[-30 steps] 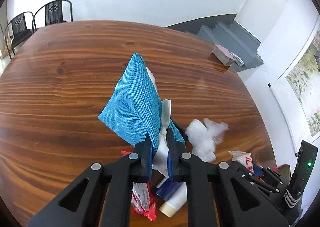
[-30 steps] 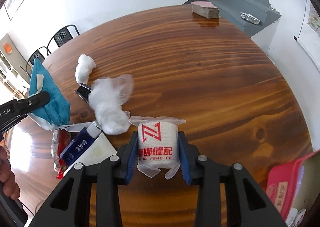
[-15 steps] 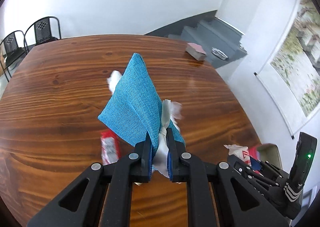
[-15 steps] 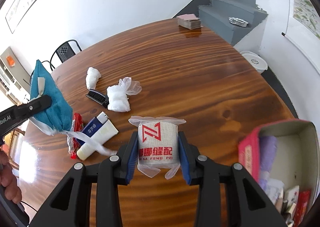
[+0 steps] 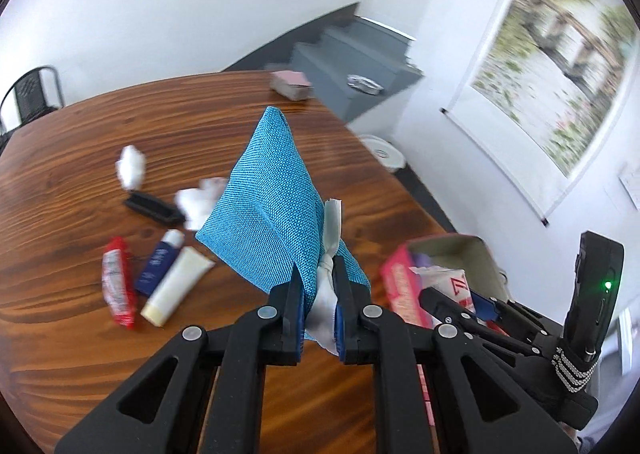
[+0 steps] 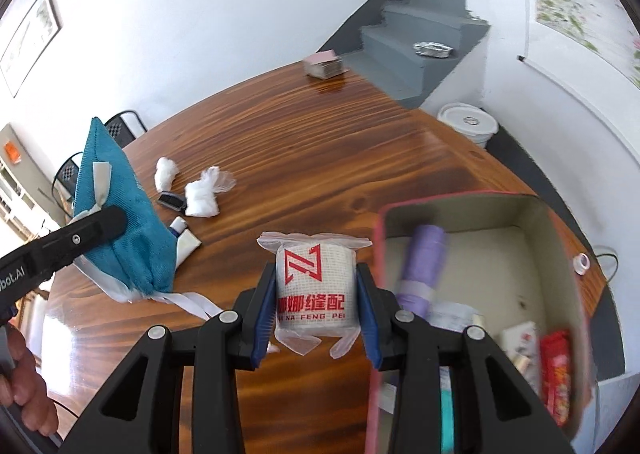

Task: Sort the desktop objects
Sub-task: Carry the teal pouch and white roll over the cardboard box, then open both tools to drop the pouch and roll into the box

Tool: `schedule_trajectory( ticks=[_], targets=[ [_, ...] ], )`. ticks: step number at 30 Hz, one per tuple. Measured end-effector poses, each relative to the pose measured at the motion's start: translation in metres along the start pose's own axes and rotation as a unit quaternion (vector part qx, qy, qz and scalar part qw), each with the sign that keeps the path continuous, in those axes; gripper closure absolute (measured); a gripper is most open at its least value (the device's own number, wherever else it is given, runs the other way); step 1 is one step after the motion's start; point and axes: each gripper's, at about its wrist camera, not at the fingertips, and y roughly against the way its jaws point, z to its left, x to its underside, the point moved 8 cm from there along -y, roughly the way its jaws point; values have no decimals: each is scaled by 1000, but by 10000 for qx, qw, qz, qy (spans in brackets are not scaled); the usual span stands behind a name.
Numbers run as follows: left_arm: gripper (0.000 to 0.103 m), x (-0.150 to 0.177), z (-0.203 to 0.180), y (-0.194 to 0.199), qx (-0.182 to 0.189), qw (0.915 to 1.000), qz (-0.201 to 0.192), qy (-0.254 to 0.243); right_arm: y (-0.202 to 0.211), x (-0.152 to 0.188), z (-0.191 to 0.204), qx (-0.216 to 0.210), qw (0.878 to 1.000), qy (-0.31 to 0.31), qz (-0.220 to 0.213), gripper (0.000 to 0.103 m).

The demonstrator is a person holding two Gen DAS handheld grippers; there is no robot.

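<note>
My left gripper (image 5: 318, 286) is shut on the white drawstring neck of a blue woven pouch (image 5: 276, 205), which hangs above the wooden table (image 5: 80, 157); the pouch (image 6: 120, 213) also shows at the left of the right wrist view. My right gripper (image 6: 316, 294) is shut on a white roll in a clear bag with red print (image 6: 316, 286), held just left of a pink storage box (image 6: 480, 205) whose inside holds a purple roll (image 6: 424, 258) and several small items. That box (image 5: 400, 286) sits low right in the left wrist view.
On the table lie two white wads (image 5: 130, 167) (image 5: 200, 199), a black clip (image 5: 154, 207), a red packet (image 5: 116, 282), a dark blue tube (image 5: 160, 264) and a cream tube (image 5: 176, 286). A pink card stack (image 5: 290, 85) sits at the far edge. A white bucket (image 6: 468, 123) stands on the floor.
Both grippers have lifted and swung to the right with their loads. The pink box has come into view under the right gripper, and the loose items have slid left in both views.
</note>
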Motion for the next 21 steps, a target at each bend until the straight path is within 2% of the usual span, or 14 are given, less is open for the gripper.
schedule_trajectory(
  ticks=[10,21],
  targets=[
    [91,5,-89,0,519,9970,-16,-582,37,17,-72,407,9985,-348,-133,62],
    [91,-6,-147,6,889,9908,-117,-1014,54,20,-107,538,9961,-618,-320,62]
  ],
)
